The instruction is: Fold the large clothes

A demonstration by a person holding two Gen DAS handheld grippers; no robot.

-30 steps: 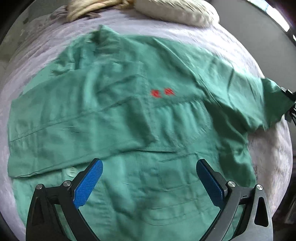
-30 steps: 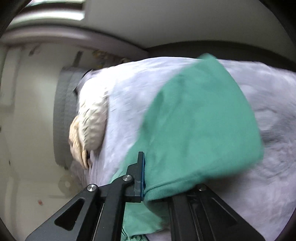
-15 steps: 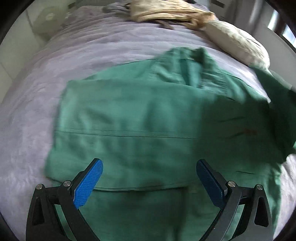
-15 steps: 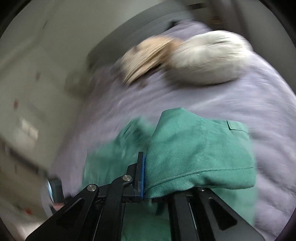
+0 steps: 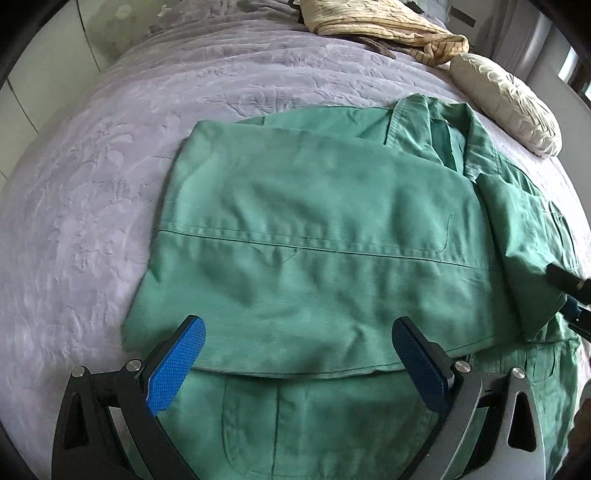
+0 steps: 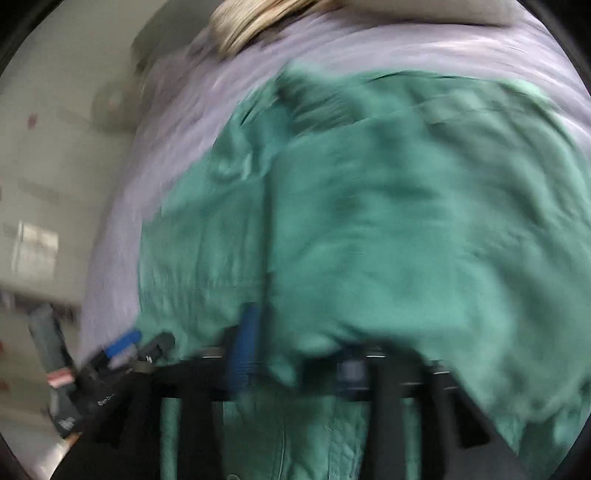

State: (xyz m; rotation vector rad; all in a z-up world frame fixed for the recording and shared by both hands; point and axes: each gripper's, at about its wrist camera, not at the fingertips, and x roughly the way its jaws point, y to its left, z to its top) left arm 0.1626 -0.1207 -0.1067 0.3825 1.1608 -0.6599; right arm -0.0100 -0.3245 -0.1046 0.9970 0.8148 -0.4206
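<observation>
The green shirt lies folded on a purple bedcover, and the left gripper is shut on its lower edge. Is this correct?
Not quite. The green shirt does lie folded on the purple bedcover, but the left gripper is open, holding nothing; its blue pads stand wide apart above the cloth. The left wrist view shows it.

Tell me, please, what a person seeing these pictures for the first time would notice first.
The green jacket spread across the lilac bedspread, one side folded over its middle. The left gripper hangs open above its near edge. At the bed's far end lie a cream pillow and striped tan cloth.
</observation>
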